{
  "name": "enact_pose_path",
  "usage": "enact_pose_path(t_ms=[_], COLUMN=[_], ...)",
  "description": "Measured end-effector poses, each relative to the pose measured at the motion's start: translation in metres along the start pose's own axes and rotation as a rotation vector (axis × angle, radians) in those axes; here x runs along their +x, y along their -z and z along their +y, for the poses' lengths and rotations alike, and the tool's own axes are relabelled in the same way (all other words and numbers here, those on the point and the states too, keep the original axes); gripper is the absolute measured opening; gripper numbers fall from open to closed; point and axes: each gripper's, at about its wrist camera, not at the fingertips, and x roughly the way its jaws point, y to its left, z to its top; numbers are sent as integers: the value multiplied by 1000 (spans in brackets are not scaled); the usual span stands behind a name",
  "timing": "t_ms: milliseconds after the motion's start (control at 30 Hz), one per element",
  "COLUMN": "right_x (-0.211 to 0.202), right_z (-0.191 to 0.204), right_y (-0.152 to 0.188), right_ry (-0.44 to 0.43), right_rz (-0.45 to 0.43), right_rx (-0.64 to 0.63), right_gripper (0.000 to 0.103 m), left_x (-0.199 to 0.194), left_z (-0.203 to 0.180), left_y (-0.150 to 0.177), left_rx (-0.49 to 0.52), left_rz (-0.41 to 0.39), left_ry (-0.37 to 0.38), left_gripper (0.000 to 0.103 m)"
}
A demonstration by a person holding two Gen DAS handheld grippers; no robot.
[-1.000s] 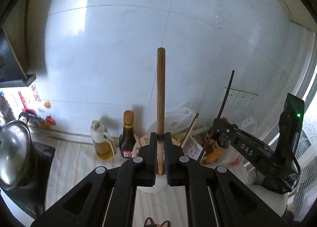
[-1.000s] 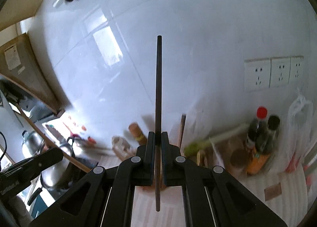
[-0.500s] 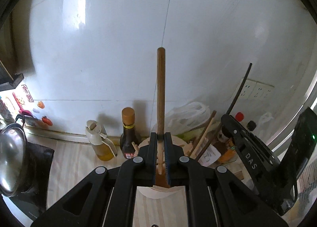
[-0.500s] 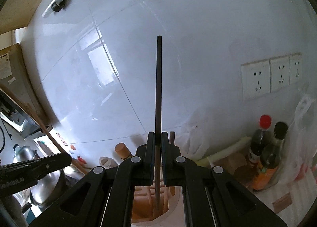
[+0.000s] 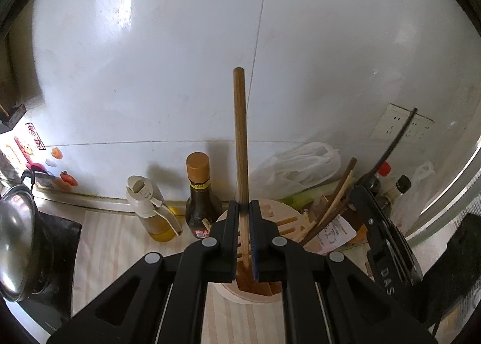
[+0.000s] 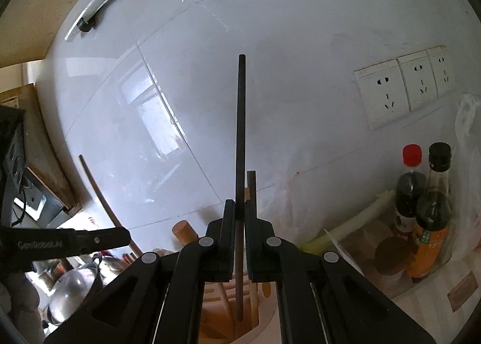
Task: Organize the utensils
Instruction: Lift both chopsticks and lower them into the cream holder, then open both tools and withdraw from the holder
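Observation:
My left gripper [image 5: 244, 208] is shut on a brown wooden-handled utensil [image 5: 240, 139] that stands upright; its flat lower end sits inside the round pale wooden utensil holder [image 5: 287, 214]. My right gripper [image 6: 239, 208] is shut on a thin dark stick [image 6: 241, 133], whose lower tip hangs in the holder's opening [image 6: 270, 323] among other wooden utensils. Each gripper shows in the other view: the right gripper [image 5: 365, 187] on the right with its dark stick [image 5: 399, 136], the left gripper [image 6: 126, 235] on the left with its brown handle [image 6: 102, 196].
An oil bottle [image 5: 150, 208] and a dark sauce bottle [image 5: 200, 193] stand left of the holder, and a steel pot [image 5: 18, 238] is at far left. A plastic bag [image 5: 300, 166], a leek [image 6: 345, 226], two bottles [image 6: 433, 211] and wall sockets [image 6: 402, 88] crowd the right.
Both grippers have come down and closer to the holder. The brown utensil's end and the dark stick's tip now sit in the holder's openings.

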Motion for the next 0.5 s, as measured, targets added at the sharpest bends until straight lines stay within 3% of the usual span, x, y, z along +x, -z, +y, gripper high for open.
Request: enact_pose_path(t_ms=[200, 433, 500], right_x=[-2, 1, -6], right_z=[4, 6, 5], right_y=[14, 26, 24], right_ry=[2, -16, -23], right_rz=[-16, 98, 111], right_rx=[-42, -69, -63], right_gripper=[6, 7, 13], left_x=[7, 8, 2], left_z=[0, 3, 4], left_y=[1, 2, 2], left_rx=[7, -31, -44], left_rz=[13, 45, 37], left_ry=[3, 26, 41], left_gripper=[4, 6, 9])
